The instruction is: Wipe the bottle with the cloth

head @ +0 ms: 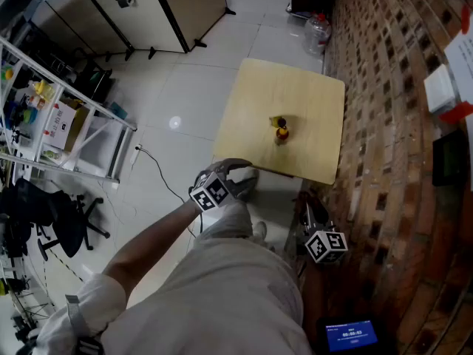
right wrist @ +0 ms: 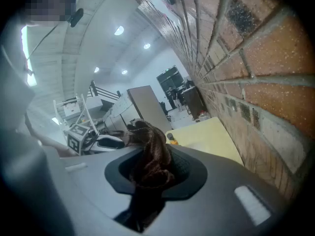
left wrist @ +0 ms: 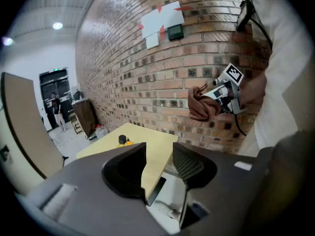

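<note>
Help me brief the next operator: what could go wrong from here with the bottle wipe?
1. The bottle stands free in the middle of the table, and the left tool is open and empty; a push from the cloth could tip it.
2. The right tool holds the cloth as a bunched wad, so it might slip out.
3. That tool is close to the brick wall and could scrape it.

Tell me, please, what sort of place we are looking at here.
Probably a lab or workshop room: a brick wall, a stocked metal rack and an office chair on a tiled floor.
</note>
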Demonstrator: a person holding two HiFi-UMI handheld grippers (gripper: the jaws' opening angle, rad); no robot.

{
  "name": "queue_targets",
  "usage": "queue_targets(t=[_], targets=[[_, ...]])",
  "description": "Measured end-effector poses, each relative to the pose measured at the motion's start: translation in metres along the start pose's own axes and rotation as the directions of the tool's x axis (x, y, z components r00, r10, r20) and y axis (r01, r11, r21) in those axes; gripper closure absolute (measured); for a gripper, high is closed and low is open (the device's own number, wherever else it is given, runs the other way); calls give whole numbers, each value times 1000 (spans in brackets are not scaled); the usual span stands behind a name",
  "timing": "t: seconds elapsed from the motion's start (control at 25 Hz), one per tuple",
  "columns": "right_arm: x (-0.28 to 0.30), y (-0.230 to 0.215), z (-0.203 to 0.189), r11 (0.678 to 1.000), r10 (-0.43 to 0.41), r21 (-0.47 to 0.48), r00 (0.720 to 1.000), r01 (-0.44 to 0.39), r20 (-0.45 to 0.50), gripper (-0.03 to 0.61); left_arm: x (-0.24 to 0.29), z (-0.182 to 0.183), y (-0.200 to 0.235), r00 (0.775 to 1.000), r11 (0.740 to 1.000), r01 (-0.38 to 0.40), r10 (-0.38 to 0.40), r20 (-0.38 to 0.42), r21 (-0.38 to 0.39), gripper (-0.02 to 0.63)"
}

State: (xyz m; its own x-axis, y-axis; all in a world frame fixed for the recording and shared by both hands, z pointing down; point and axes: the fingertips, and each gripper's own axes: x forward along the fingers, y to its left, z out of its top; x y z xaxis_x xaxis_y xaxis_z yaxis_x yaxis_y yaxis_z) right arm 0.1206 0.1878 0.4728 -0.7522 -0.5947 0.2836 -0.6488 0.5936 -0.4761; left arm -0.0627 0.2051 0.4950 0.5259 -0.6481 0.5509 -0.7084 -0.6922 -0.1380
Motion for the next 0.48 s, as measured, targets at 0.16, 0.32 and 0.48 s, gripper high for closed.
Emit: queue_targets(t=[0.16,0.32,0.48], targets=[[37,-19,15,1000,-28,14,1000,28,-8,497,43,18,50,998,990,44,-38,-44,136,394],[77,-36,24,998,-59,25,998,59,-18,497,90,18,90,987,963,126,-98,-127,239,371],[112,-49,31,992,-115,52,993,117,-33,497,132,8,110,955,904,248,-170,-242,347,365]])
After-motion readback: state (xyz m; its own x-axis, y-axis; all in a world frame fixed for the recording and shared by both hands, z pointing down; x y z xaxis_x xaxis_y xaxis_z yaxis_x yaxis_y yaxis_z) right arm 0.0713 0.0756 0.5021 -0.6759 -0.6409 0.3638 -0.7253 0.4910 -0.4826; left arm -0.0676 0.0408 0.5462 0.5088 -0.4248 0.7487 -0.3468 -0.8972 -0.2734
